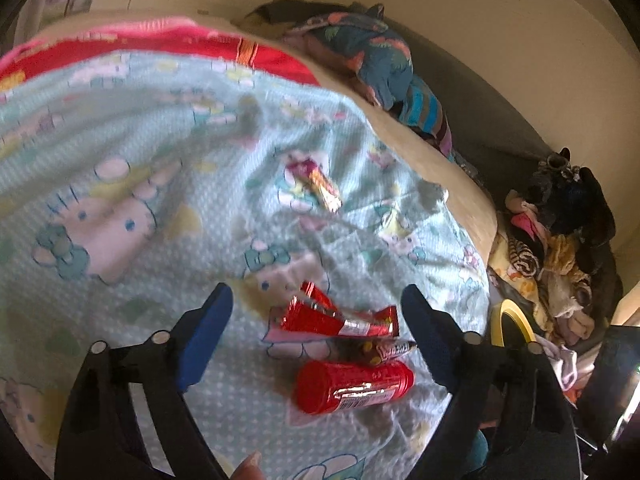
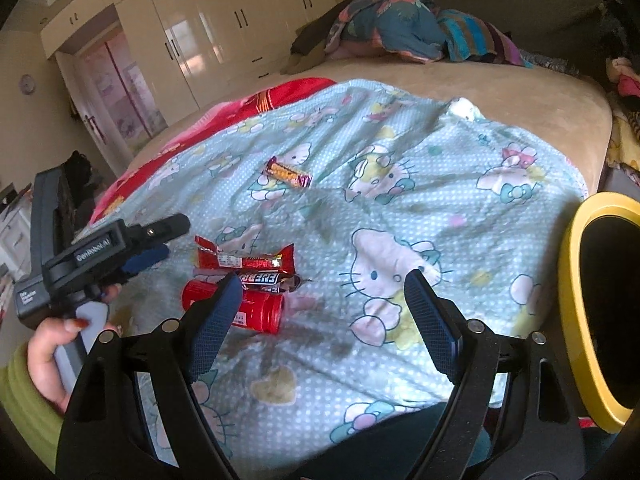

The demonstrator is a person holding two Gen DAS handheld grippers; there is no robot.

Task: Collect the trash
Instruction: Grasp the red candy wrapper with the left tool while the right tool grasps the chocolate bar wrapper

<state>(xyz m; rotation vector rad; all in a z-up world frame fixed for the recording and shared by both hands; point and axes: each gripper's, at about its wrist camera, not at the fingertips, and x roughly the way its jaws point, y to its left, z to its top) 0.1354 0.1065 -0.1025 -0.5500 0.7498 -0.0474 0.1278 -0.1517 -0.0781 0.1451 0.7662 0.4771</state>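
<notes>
A red plastic tube [image 1: 354, 387] [image 2: 256, 309] lies on the Hello Kitty blanket [image 1: 140, 184] [image 2: 400, 200], with a red foil wrapper [image 1: 340, 318] [image 2: 244, 260] and a dark candy-bar wrapper [image 1: 380, 350] [image 2: 266, 280] beside it. A further snack wrapper [image 1: 322, 188] [image 2: 289, 173] lies farther up the blanket. My left gripper [image 1: 316, 320] is open just above the cluster, empty. It also shows in the right wrist view [image 2: 160, 240]. My right gripper [image 2: 320, 304] is open and empty, to the right of the cluster.
A yellow-rimmed bin [image 2: 592, 320] [image 1: 514, 320] stands off the bed's right edge. Bunched bedding [image 2: 400, 28] [image 1: 380, 60] lies at the head of the bed. A pile of clothes [image 1: 560, 248] sits beside the bed. Wardrobes [image 2: 200, 32] line the far wall.
</notes>
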